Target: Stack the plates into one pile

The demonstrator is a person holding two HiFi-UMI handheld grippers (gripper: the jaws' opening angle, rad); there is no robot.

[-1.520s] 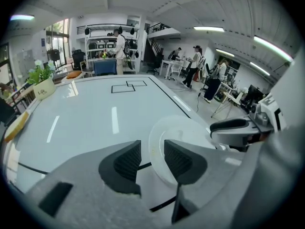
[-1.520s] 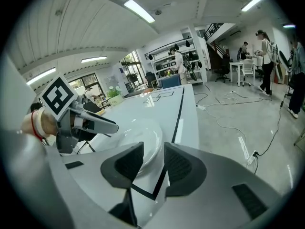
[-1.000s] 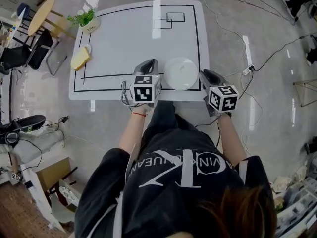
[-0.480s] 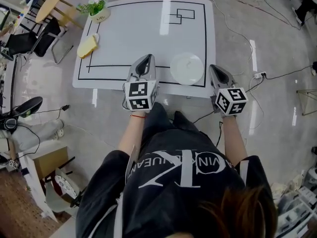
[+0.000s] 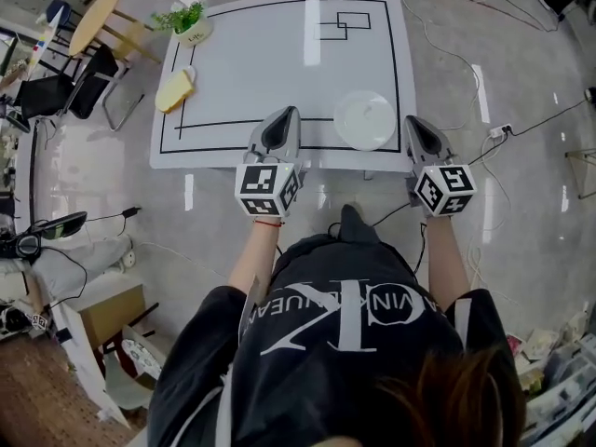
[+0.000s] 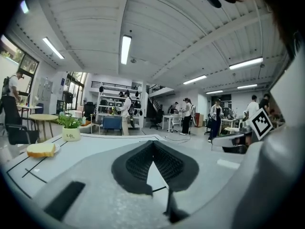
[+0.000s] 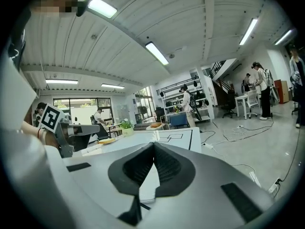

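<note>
one white table [image 5: 242, 73]; one white plate pile [image 5: 364, 119] at centre right, number of plates in it not discernible; one potted plant [image 5: 191, 21] and one yellow slice [image 5: 175, 89] at upper left; two grippers, the left gripper [image 5: 285, 113] and the right gripper [image 5: 413, 120], at lower centre.

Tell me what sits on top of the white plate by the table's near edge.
Nothing shows on the white plate: its top is bare in the head view. Whether more plates lie under it on the table cannot be seen from above.
</note>
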